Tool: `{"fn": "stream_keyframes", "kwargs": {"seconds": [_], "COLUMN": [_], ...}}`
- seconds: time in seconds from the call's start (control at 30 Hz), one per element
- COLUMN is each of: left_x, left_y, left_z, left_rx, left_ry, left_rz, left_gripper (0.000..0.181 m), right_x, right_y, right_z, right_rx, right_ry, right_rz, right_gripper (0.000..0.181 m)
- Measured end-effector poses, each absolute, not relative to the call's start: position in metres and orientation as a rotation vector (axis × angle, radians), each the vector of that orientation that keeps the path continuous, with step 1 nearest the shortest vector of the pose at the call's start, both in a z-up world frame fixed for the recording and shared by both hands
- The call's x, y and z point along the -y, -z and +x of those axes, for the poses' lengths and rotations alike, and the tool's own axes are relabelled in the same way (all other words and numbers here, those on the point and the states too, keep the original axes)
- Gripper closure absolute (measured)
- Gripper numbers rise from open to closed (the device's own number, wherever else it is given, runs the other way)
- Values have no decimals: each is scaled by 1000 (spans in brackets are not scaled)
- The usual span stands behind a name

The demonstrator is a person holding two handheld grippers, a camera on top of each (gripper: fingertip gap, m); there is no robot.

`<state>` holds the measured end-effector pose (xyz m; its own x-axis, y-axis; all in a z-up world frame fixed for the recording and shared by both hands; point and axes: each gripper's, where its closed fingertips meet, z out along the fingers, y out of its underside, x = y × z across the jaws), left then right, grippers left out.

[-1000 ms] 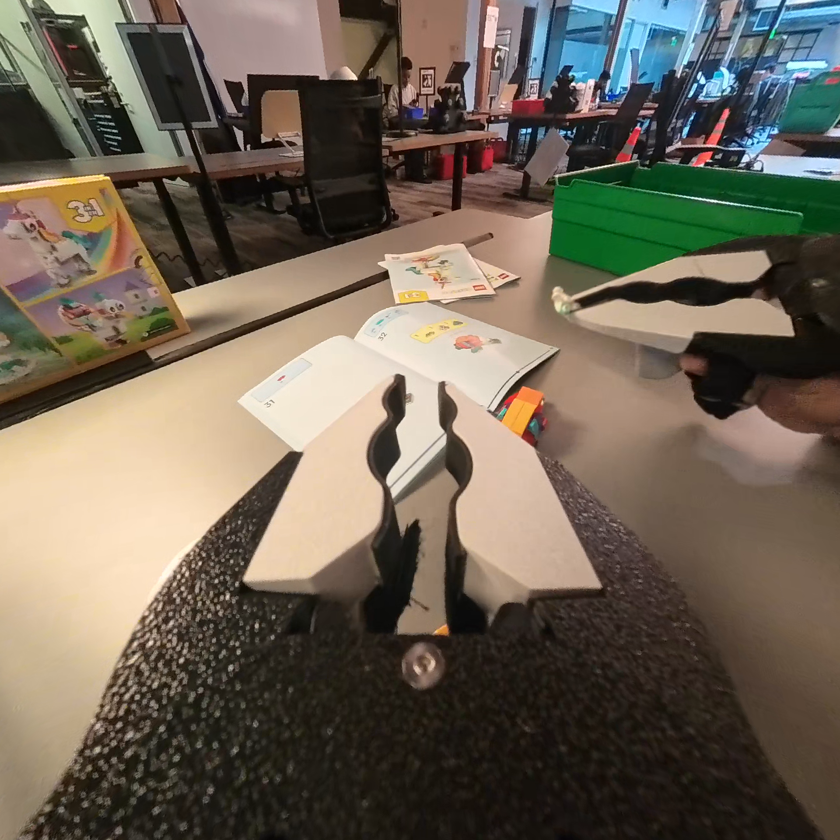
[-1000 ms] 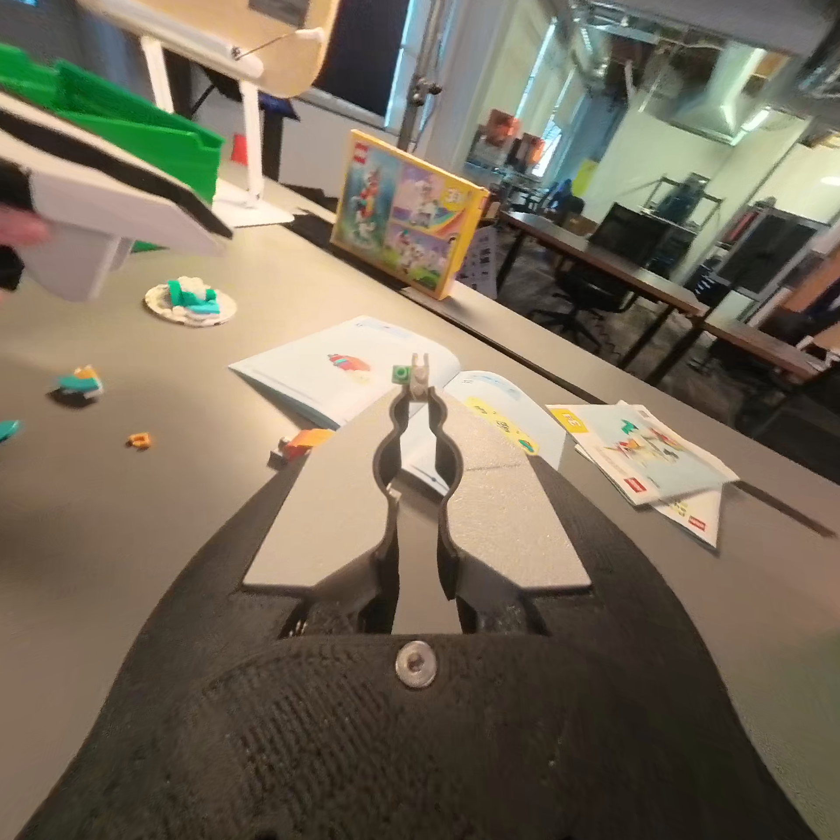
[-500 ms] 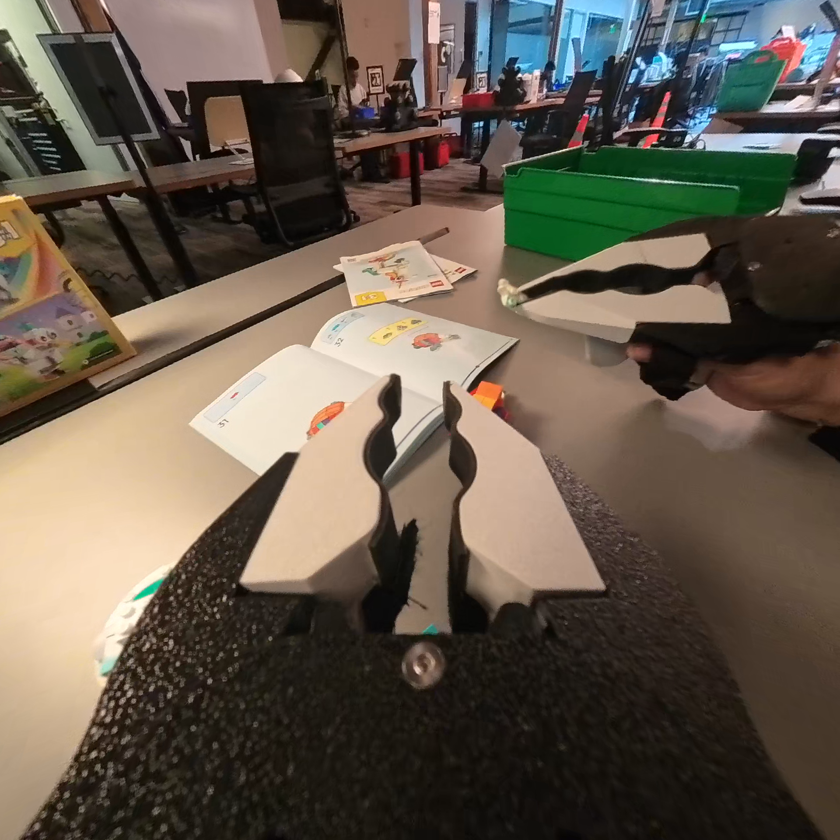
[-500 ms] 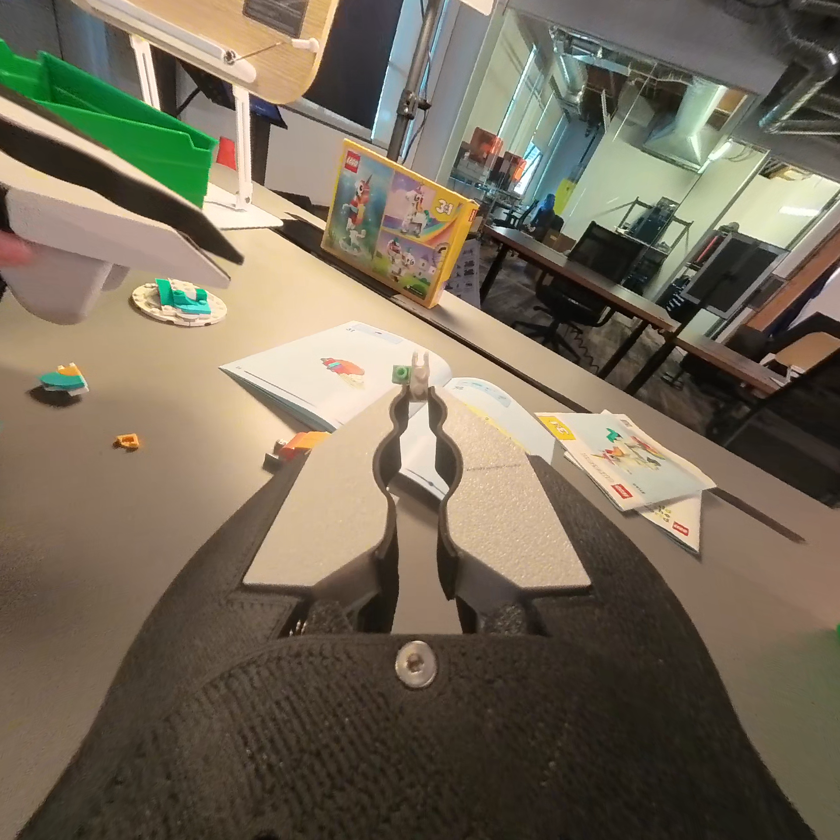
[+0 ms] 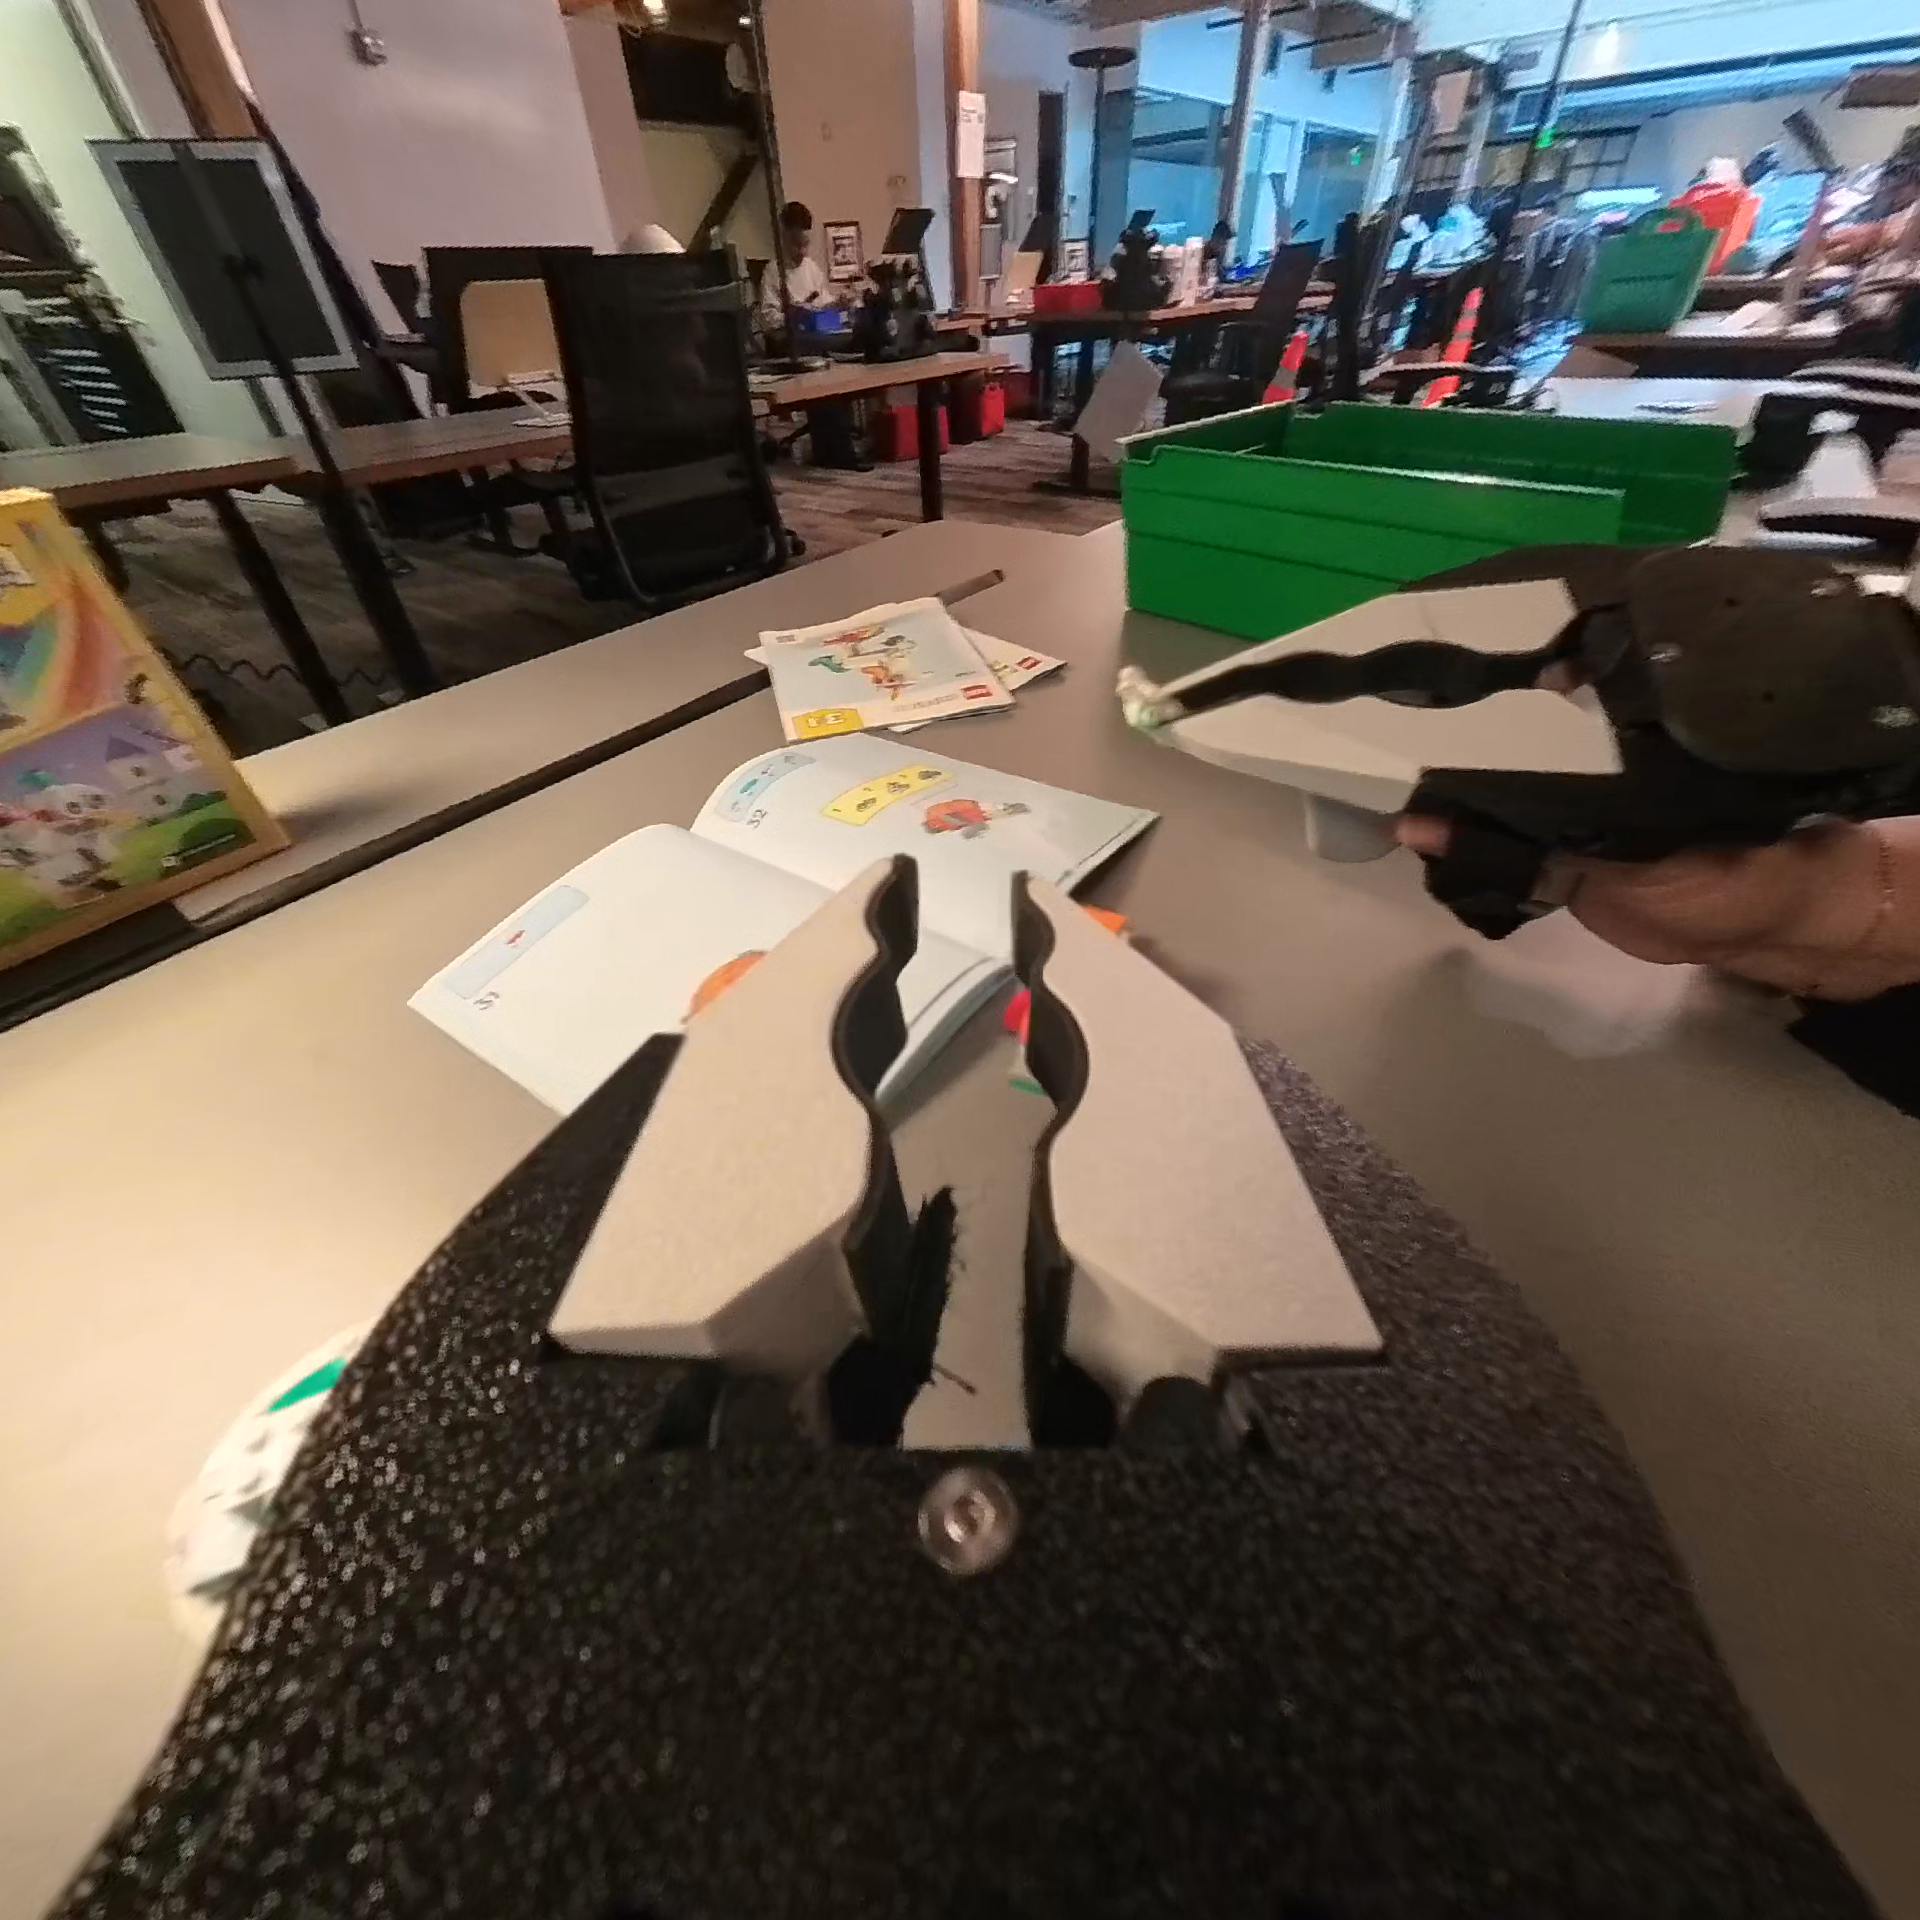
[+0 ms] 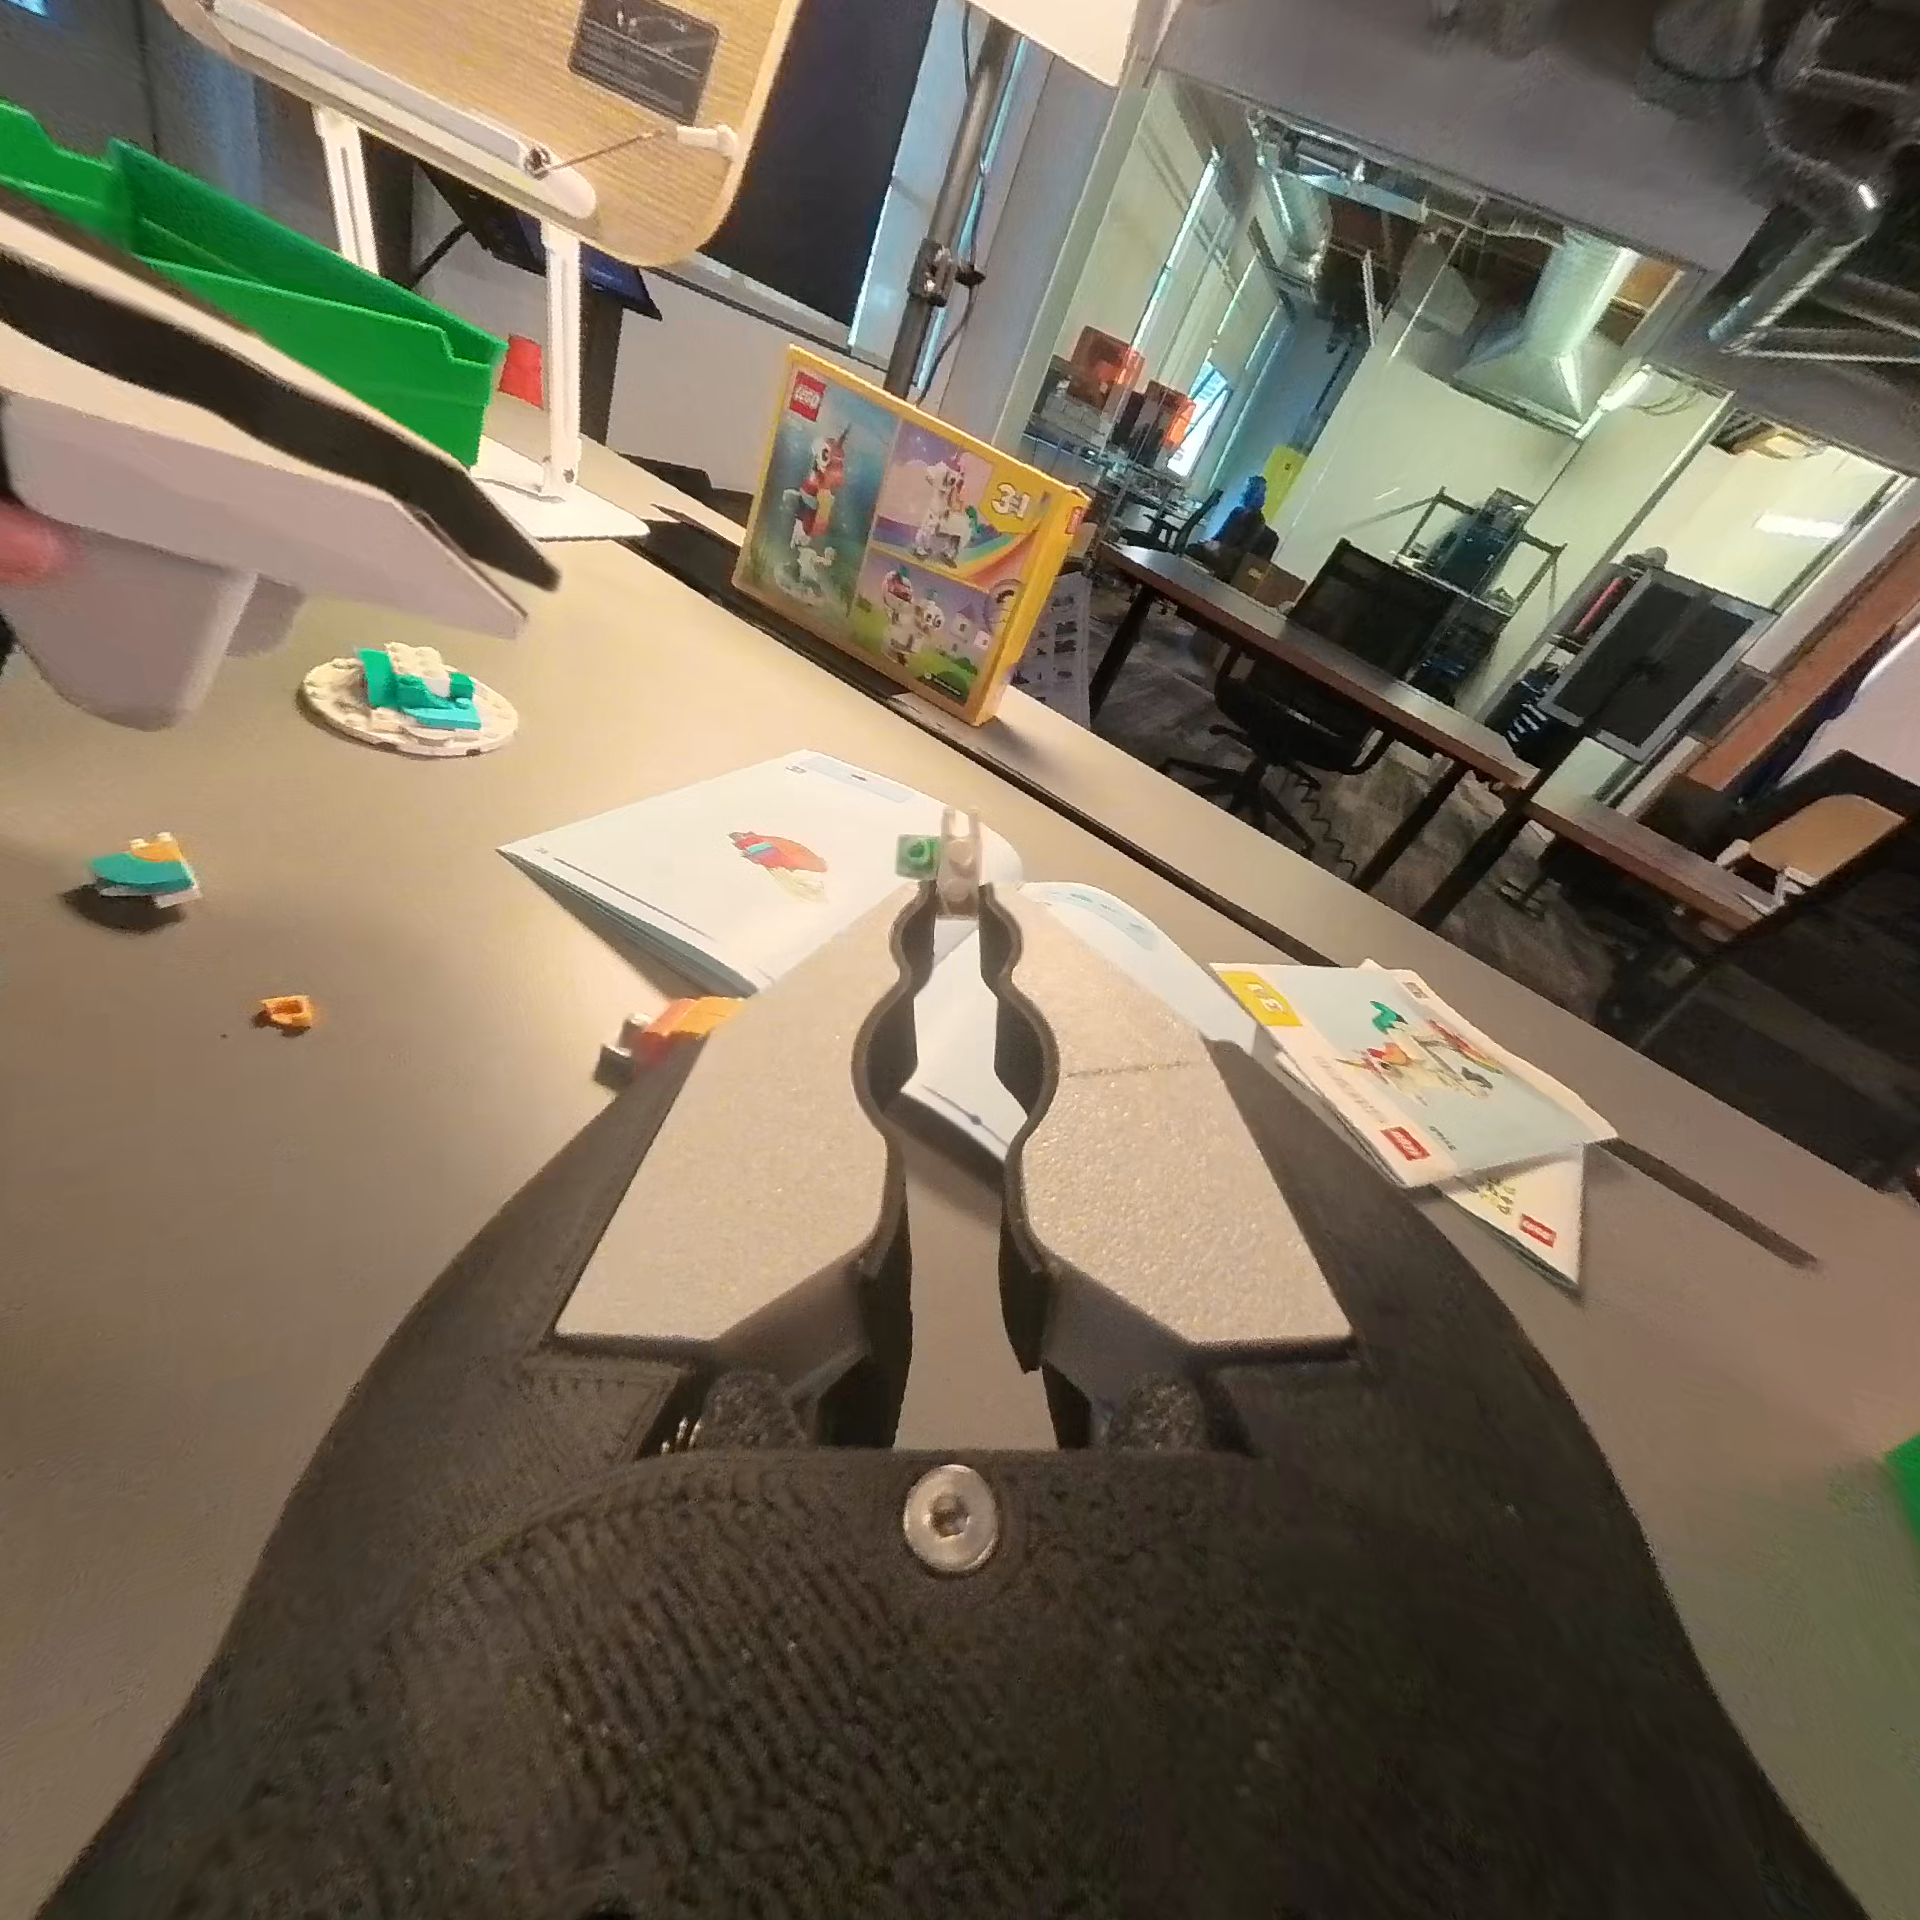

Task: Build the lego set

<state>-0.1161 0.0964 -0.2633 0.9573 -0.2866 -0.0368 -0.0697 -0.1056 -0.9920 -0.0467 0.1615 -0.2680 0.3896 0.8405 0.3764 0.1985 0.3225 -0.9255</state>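
Observation:
My right gripper [image 6: 951, 902] is shut on a small white and green lego piece [image 6: 954, 854] and holds it above the open instruction booklet [image 6: 727, 862]. It also shows at the right of the left wrist view [image 5: 1143, 709], above the table. My left gripper [image 5: 961, 883] is open and empty, low over the booklet's near edge [image 5: 644, 935]. A white round plate with a teal build [image 6: 410, 696] lies under the left gripper, mostly hidden in the left wrist view [image 5: 249, 1455]. An orange and red build [image 6: 675, 1023] lies by the booklet.
The yellow set box [image 6: 914, 551] stands at the table's far edge. Green bins [image 5: 1403, 530] stand at the back. Closed booklets [image 5: 894, 675] lie beyond the open one. A small teal and orange build [image 6: 140, 868] and a loose orange piece [image 6: 286, 1010] lie on the table. The tips of one gripper are about 10 cm away from the tips of the other.
My left gripper has drawn back over the round plate and turned right, so the orange build slid behind its right finger. My right gripper still holds the piece and has barely moved.

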Motion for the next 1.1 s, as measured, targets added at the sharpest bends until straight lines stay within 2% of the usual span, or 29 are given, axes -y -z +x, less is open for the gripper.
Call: {"fn": "stream_keyframes", "kwargs": {"seconds": [0.07,0.13,0.23,0.43,0.67,0.77,1.1], "left_x": [-96,-97,-94,-88,-85,-83,-81], "left_y": [263,262,258,257,268,266,261], "left_z": [-104,-95,-78,-69,-58,-54,-53], "left_rx": [-291,-265,-262,-251,-295,-317,-286], "left_ry": [284,369,548,764,848,862,955], "left_rz": [-1663,-1647,-1620,-1601,-1659,-1632,-1598], "left_gripper": [160,140,136,160,158,174,173], "right_x": [-157,-144,-116,-92,-85,-84,-80], "right_y": [269,270,268,265,261,262,259], "right_z": [-49,-54,-60,-63,-61,-61,-60], "right_rx": [1144,1197,1280,1360,1368,1377,1396], "right_ry": [-575,-625,-742,-761,-779,-756,-734], "right_rz": [-1183,-1144,-1048,-915,-867,-850,-790], "right_gripper": [175,175,175,175,175,175,175]}}
